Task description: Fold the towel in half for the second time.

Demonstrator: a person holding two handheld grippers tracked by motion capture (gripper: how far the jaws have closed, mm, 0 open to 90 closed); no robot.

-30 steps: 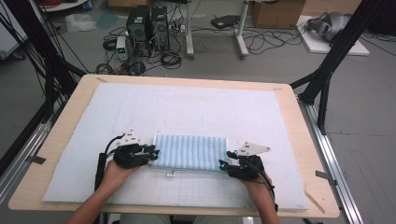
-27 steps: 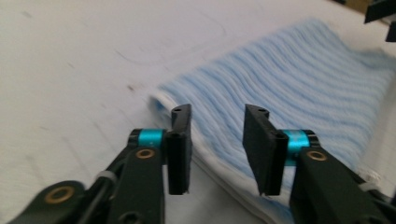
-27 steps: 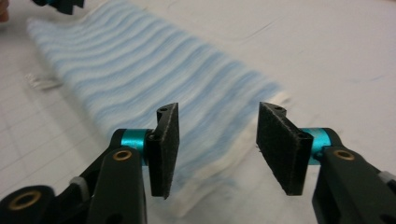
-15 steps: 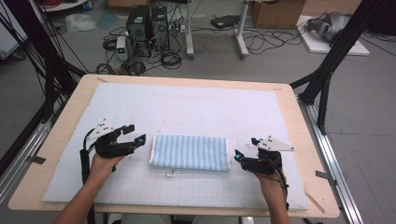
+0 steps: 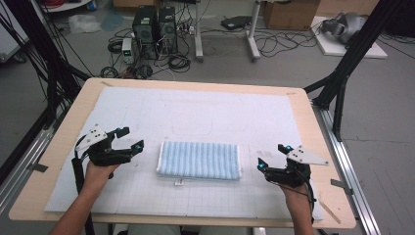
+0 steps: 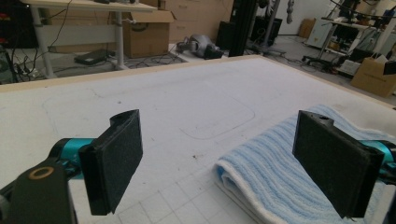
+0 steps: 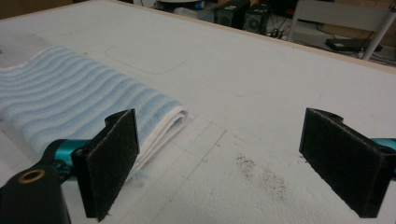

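1 folded blue-and-white striped terry towel (image 5: 199, 160) lies flat on the white padded mat (image 5: 195, 112), near the mat's front edge and about midway between the 2 grippers. Its ribs run from front to back, and a small white tag (image 5: 179, 182) pokes out at its near edge. In the left gripper view the folded towel end (image 6: 275, 179) sits low, partly behind the right-hand jaw; in the right gripper view the layered fold (image 7: 88, 109) lies behind the left-hand jaw.

The left gripper (image 5: 131, 138) hangs just left of the towel, apart from it, in the person's left hand (image 5: 98, 172). Its jaws have just been opening and stand wide with nothing between the pads. The right gripper (image 5: 272, 155) sits just right of the towel, also clear of it, in the right hand (image 5: 296, 188); its jaws have likewise just been opening, wide and empty.

The mat covers a light wooden table (image 5: 318, 147). A brownish speckled stain (image 7: 261, 175) marks the mat between the right gripper's jaws.
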